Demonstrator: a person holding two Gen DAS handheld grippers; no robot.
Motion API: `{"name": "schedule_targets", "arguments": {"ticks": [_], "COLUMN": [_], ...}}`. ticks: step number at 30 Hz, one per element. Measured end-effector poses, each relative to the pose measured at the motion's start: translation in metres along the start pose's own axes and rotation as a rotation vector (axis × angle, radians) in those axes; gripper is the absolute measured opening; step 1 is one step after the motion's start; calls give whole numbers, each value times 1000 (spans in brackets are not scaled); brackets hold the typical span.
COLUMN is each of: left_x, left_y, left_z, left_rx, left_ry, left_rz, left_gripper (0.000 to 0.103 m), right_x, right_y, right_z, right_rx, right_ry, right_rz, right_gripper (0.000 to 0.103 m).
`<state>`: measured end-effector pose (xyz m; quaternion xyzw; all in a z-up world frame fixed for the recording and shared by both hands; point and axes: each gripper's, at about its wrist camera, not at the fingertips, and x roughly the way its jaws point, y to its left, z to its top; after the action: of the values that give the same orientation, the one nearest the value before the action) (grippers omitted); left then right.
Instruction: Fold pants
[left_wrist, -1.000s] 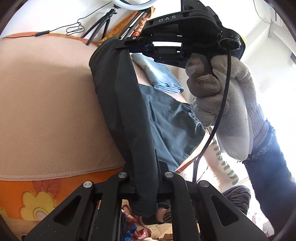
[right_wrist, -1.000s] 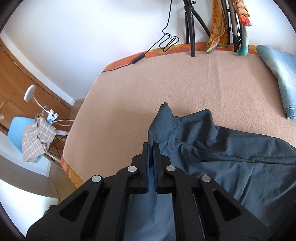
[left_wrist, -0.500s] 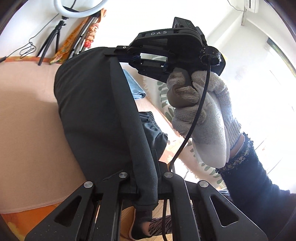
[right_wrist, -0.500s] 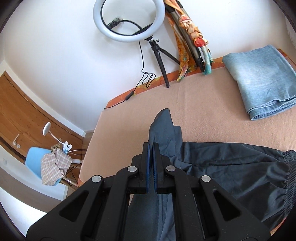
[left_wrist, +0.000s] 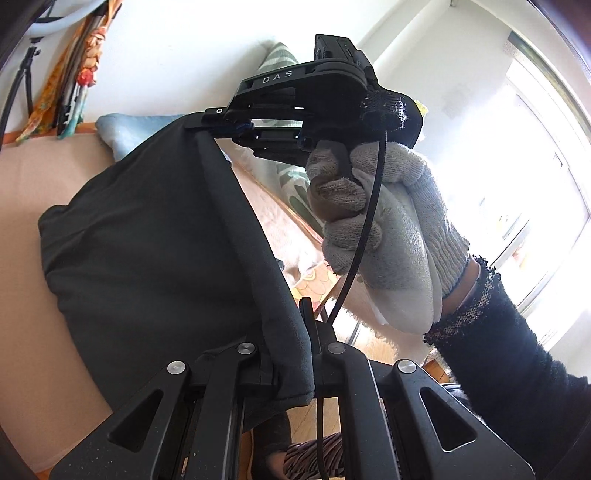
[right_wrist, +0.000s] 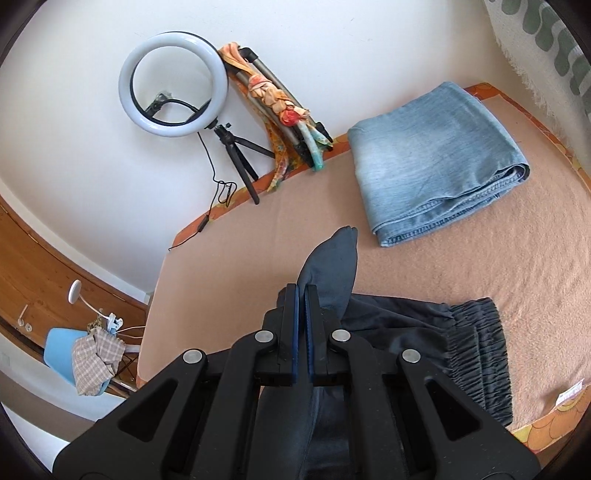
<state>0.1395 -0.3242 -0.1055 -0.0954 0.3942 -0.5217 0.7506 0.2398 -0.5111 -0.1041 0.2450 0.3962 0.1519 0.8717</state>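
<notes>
Pants (left_wrist: 155, 236) held up over the bed (right_wrist: 480, 258), hem edge pinched in both tools, left (left_wrist: 291, 373) and right (right_wrist: 302, 295); could slip, sag or land crooked over the far waistband if tension drops.

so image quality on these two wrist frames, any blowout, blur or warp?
Left wrist: window blown out to white, dark pants lose fold detail, gloved hand sharp. Right wrist: even soft light, no glare, folded jeans crisp; fisheye bows the bed edge and the wooden trim, corners vignetted black.
</notes>
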Motion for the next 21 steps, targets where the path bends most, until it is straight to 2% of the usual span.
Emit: {"name": "schedule_targets", "arguments": {"ticks": [10,18,19,21], "left_x": [67,97,96,96], "left_y": [-8,-15,-20,-26], "left_z": [3,-2,-7,-9], "left_rx": [29,45,49,58], "left_ry": [75,127,132,140], "left_rz": [-13,39,47,56], "left_gripper": [6,7,7,14], "right_x": [-3,12,14,16], "right_y": [-84,-121,-123,-126], "right_z": [3,4,4,4], "right_rx": [62,71,70,66], "right_ry": [11,36,38,36], "right_rz": [-73,-124,-123,-127], "right_gripper": [4,4,4,4]}}
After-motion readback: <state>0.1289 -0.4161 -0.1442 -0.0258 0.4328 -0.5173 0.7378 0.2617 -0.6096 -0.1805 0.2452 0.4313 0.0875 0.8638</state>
